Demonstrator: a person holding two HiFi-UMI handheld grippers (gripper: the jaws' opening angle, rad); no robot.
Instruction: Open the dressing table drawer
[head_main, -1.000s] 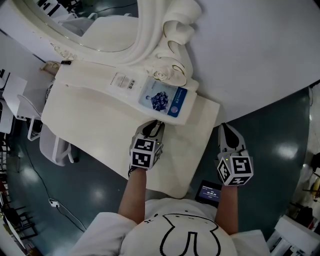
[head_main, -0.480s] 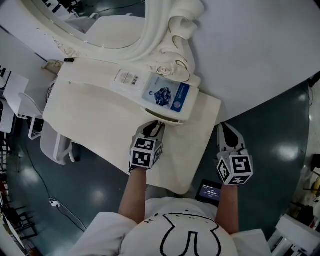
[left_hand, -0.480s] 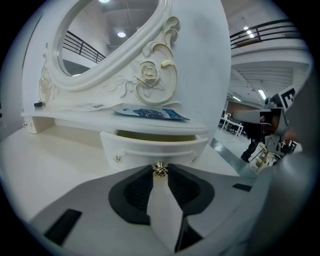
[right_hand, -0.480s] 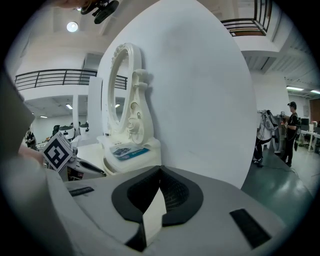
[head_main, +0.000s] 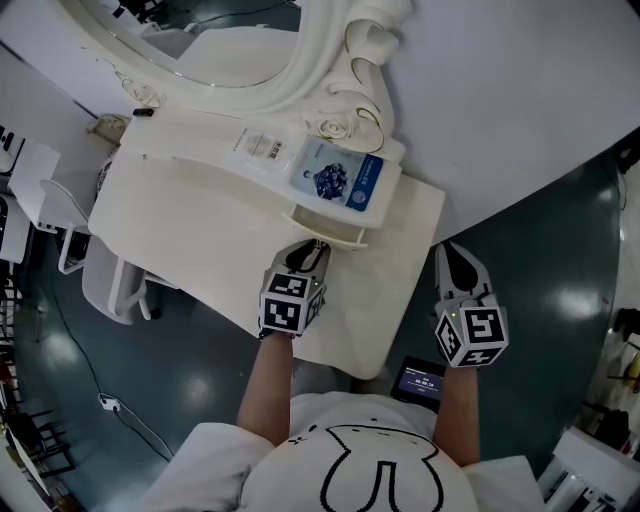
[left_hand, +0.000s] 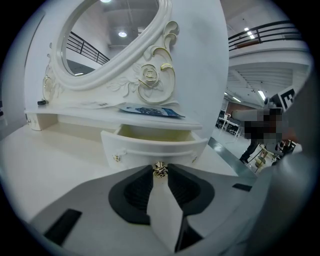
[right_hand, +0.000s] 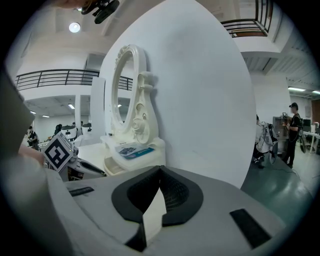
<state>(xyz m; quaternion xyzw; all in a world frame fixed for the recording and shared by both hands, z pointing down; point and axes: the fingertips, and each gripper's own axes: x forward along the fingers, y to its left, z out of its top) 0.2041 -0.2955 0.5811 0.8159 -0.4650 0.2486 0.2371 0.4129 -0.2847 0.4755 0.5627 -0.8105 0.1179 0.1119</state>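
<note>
The white dressing table (head_main: 200, 250) has a small curved drawer (head_main: 335, 228) under its raised shelf, pulled partly out; its empty inside shows in the left gripper view above the drawer front (left_hand: 150, 146). My left gripper (head_main: 317, 246) is shut on the drawer's gold knob (left_hand: 160, 170), which sits right between the jaw tips of the left gripper (left_hand: 160, 172). My right gripper (head_main: 447, 252) hangs past the table's right end over the floor, holding nothing. In its own view the right gripper (right_hand: 159, 171) has its jaw tips meeting.
A blue-printed packet (head_main: 345, 180) lies on the shelf above the drawer, below the ornate oval mirror (head_main: 250, 60). A white curved panel (head_main: 520, 100) stands behind the table. A white chair (head_main: 110, 290) is at left, a small screen (head_main: 418, 382) on the floor.
The drawer has slid out from under the shelf as my left gripper drew back with the knob. My right gripper has barely shifted.
</note>
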